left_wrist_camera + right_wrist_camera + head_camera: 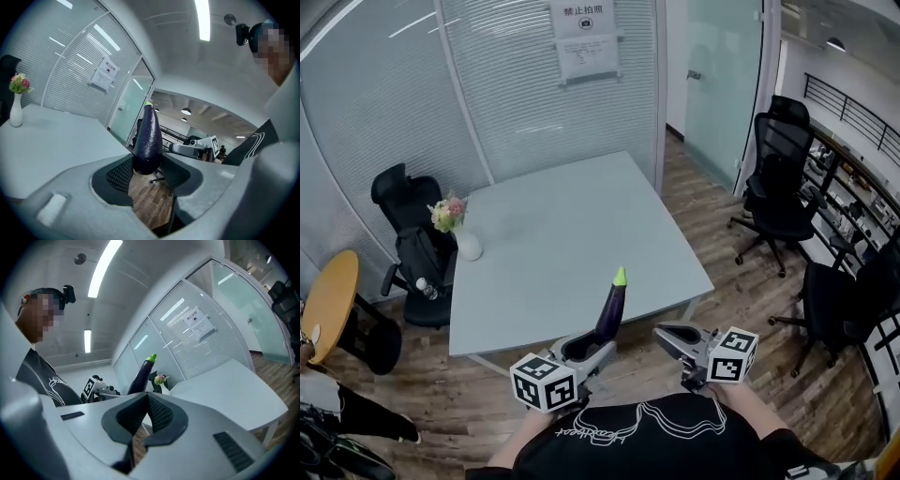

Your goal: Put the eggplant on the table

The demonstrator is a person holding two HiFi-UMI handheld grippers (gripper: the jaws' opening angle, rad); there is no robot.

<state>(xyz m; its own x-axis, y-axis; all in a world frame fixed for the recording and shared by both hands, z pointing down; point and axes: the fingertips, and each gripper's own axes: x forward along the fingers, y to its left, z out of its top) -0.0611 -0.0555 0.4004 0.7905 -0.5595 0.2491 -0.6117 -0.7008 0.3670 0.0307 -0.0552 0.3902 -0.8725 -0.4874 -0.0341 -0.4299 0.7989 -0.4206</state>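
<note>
Status: task not complete.

- The left gripper (592, 349) was clamped on the blunt lower end of the eggplant (610, 309). Its pads pressed on both sides, as its own view confirmed (147, 140).
- The eggplant stood roughly upright with its green tip uppermost. It was in the air, at or just short of the table's (572, 234) near edge, and touched no surface.
- The right gripper (667, 336) was just to the right of the eggplant. Its jaws were together with nothing between them.
- A vase (467, 246) of flowers stood at the table's left edge, well apart from the eggplant. The rest of the top was bare.

Assessment: pick-up done. What was left was to carry the eggplant over the tabletop, lower it, release it and withdraw. Ample free surface lay straight ahead.
</note>
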